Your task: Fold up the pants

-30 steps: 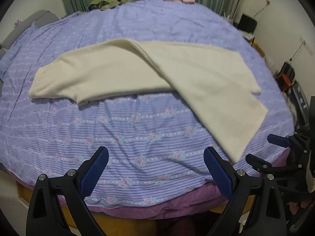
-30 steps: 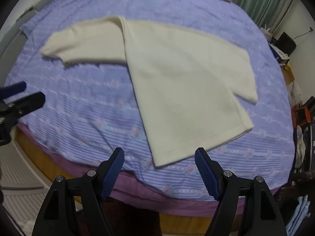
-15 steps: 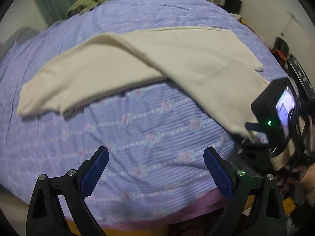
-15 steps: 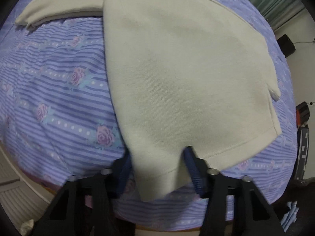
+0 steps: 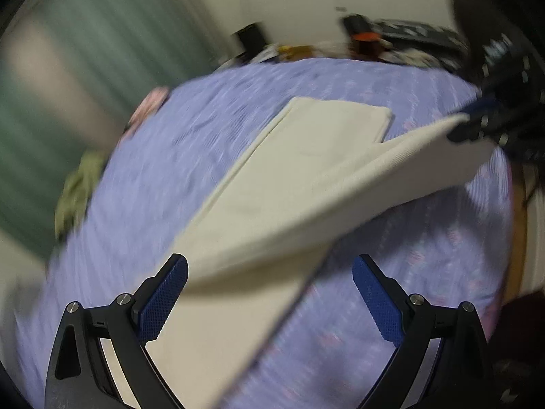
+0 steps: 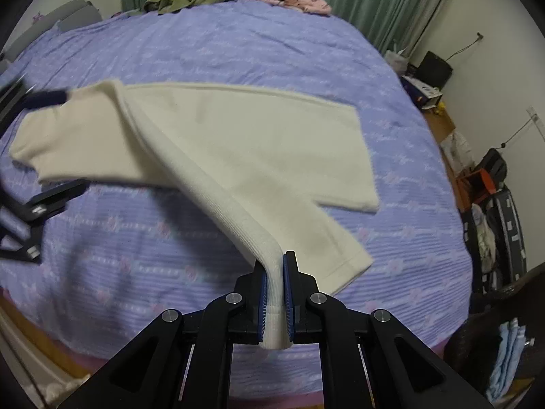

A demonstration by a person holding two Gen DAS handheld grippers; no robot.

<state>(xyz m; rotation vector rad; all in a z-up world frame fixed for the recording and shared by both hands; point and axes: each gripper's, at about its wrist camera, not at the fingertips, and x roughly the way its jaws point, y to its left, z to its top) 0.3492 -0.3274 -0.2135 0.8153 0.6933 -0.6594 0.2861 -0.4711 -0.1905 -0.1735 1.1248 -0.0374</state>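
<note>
The right gripper is clamped on the ribbed edge of the cream pants, lifting that corner off the striped purple bed while the rest lies flat. The left gripper is spread wide around the other pant end (blurred), not visibly gripping it.

Your left gripper is a black plastic frame ending in two fingers faced with blue, cross-hatched pads, silver screw heads set along each arm and triangular cut-outs lower down. Your right gripper shares the build: angular black arms, round silver screws in pairs, thin blue pads lining the inner faces of its black fingers.
</note>
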